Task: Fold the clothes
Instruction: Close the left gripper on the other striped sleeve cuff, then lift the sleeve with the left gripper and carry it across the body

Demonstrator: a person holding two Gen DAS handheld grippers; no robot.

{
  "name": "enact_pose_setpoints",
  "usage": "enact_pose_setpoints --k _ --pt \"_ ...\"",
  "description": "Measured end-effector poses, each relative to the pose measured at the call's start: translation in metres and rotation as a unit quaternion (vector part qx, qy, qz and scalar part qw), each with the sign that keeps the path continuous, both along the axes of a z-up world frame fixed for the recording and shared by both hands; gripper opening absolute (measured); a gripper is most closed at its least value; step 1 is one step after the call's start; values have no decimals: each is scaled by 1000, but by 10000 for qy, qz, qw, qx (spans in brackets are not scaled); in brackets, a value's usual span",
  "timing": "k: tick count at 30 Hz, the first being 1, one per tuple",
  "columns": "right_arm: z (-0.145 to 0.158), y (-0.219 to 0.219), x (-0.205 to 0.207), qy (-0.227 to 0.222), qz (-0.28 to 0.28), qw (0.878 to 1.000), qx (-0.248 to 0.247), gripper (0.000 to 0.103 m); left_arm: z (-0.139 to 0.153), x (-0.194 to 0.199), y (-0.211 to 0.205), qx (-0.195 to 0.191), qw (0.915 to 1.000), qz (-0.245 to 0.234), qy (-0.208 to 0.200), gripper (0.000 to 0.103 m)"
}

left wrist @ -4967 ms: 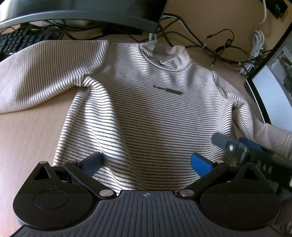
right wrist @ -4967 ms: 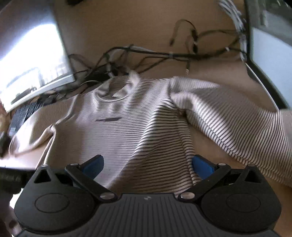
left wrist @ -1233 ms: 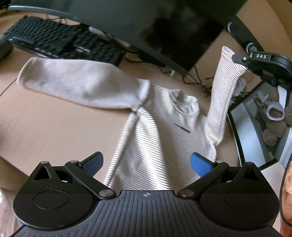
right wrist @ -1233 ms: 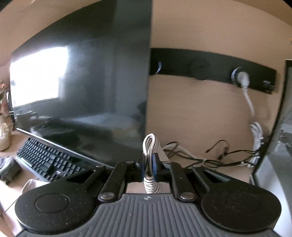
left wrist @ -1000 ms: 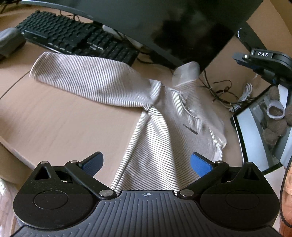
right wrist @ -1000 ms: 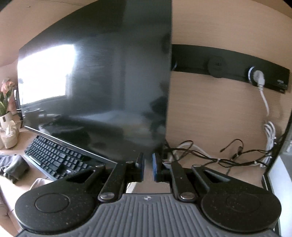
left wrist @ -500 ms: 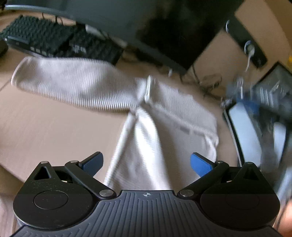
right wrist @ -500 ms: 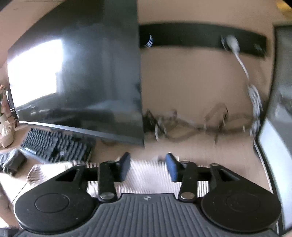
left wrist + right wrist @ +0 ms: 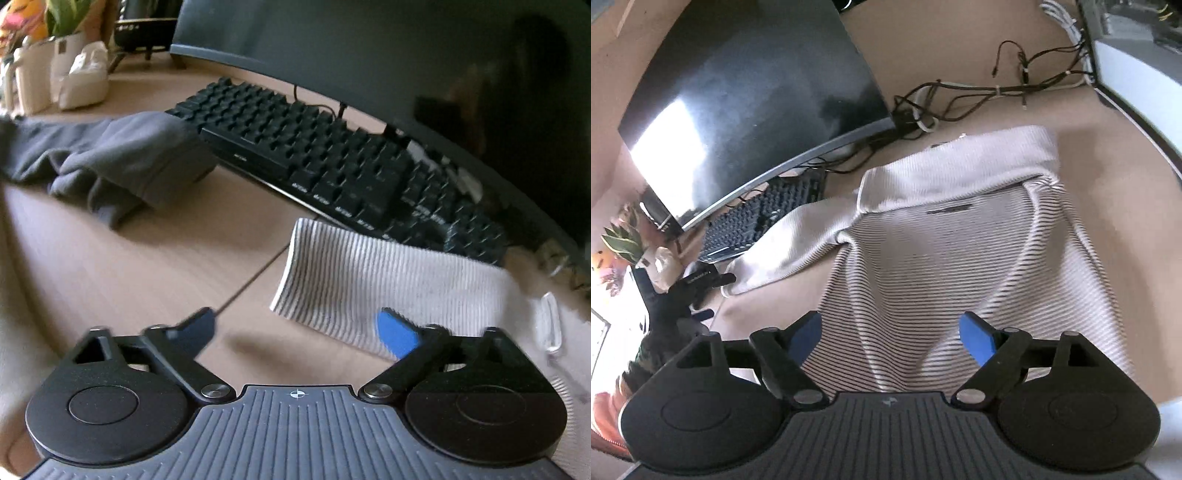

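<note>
Striped sweater lies front-up on the wooden counter, collar end toward the monitor and the tangle of cables. One sleeve is folded across the chest just below the collar, covering the neck area. The other sleeve extends sideways over the counter; its cuff end lies just in front of the black keyboard, seen in the left wrist view.

Left gripper: fingers stand apart and are closing. The cuff end of the extended sleeve lies ahead of them, nearer the blue pad on the right; no pad presses on the fabric. The gripper is also visible at the left edge of the right wrist view, near that cuff.

Right gripper: fingers stand apart and are opening. Striped fabric of the lower body shows in the gap beyond them, raised in a soft ridge; contact with the pads cannot be confirmed, and nothing is gripped.

Other items: a crumpled grey garment left of the keyboard, white containers behind it, and a second screen at the right edge.
</note>
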State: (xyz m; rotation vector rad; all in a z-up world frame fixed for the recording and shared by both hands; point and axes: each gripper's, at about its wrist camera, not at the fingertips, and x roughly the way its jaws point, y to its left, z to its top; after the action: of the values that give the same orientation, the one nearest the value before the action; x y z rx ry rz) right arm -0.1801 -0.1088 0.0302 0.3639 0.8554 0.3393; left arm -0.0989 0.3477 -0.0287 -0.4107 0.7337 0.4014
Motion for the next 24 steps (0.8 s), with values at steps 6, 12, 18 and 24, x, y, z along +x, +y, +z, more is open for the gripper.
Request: enact_pose_setpoints --k 6,12,18,24 --pt "9 -10 0 -2 95 9998 -162 84 -2 10 -11 205 9997 -163 10 80" --pt "12 -19 1 -137 214 9992 -307 86 -4 18 -13 334 9994 -111 -45 34" --pt "-1 -39 -3 -306 118 9993 -161 87 10 17 -12 581 9983 -63 10 18" --pt "0 -62 1 -547 296 9973 395 96 61 18 -32 1131 9935 -55 -139 13"
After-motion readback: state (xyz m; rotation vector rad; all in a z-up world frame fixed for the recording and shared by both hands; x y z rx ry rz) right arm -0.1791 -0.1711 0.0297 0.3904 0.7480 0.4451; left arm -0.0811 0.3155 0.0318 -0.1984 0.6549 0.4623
